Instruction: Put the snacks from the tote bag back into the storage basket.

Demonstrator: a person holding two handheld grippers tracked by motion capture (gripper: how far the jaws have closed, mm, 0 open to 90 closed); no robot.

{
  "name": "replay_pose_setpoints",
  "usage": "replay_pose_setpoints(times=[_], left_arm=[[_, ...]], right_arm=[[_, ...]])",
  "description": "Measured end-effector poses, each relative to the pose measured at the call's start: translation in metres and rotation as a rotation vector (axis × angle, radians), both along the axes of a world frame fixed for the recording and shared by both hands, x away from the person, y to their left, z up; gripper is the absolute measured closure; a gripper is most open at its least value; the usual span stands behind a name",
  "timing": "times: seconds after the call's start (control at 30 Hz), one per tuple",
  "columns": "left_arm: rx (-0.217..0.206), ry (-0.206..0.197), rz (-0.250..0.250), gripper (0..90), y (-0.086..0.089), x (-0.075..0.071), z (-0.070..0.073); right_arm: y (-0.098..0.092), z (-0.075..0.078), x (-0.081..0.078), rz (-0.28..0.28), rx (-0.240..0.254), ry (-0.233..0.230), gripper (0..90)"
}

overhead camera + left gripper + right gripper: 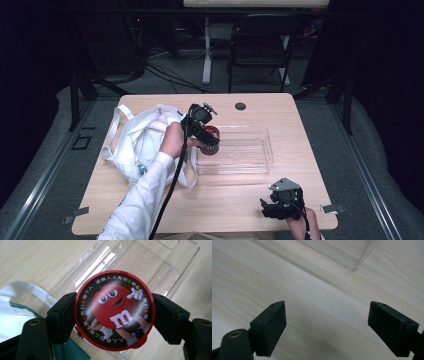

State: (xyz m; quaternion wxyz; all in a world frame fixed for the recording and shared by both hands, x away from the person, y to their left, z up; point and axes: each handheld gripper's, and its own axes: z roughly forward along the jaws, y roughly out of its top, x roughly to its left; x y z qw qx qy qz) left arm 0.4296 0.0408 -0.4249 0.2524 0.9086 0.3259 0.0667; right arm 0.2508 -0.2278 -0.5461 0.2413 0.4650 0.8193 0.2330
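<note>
Left tool (115,315) clamped on red candy tin (115,310) over clear tray (250,150), right tool (327,327) wide open, empty

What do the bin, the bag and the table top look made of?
Bin: clear hard plastic, glossy; the table grain shows through and its edges catch glare. Bag: soft white fabric, probably cloth, rumpled with limp handles. Table top: pale wood or wood-look laminate, matte, with fine straight grain.

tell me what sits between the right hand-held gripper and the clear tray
Nothing. In the right gripper view the open right hand-held gripper faces bare wooden table up to the clear tray corner. The high view agrees.
</note>
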Motion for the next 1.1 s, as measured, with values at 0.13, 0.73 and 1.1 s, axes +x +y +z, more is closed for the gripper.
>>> replay_pose_setpoints(times=[0.13, 0.73, 1.1], left_arm=[[0.003, 0.024, 0.0, 26.2, -0.002, 0.0, -0.013], [0.048, 0.092, 0.017, 26.2, -0.006, 0.004, -0.051], [0.072, 0.107, 0.009, 26.1, -0.008, 0.005, -0.061]], right_arm=[[0.0, 0.001, 0.0, -0.001, -0.009, 0.002, 14.6], [0.0, 0.0, 0.0, 0.005, -0.008, 0.004, 14.5], [0.001, -0.001, 0.0, 0.009, -0.008, 0.004, 14.5]])
